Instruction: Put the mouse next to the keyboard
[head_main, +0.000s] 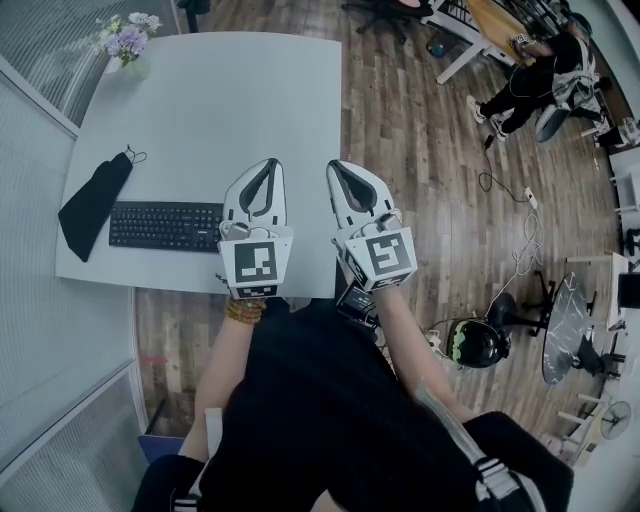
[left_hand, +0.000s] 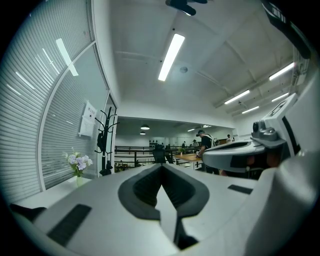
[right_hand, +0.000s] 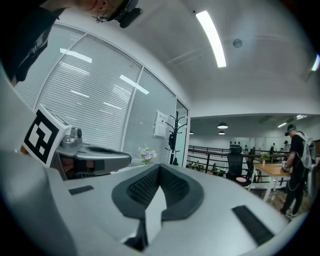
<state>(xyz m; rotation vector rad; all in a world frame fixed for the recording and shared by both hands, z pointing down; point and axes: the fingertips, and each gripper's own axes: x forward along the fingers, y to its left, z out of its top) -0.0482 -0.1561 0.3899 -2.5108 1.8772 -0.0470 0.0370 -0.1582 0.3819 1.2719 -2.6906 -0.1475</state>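
White counter (head_main: 230, 90) lies beneath both tools. The black keyboard (head_main: 165, 226) sits just left of the left gripper (head_main: 268, 163), whose jaws are pressed together on nothing. The right gripper (head_main: 336, 166) is likewise closed and empty. No view shows the mouse; it may be hidden under them. Best to find it first, then spread the jaws before lowering around it.
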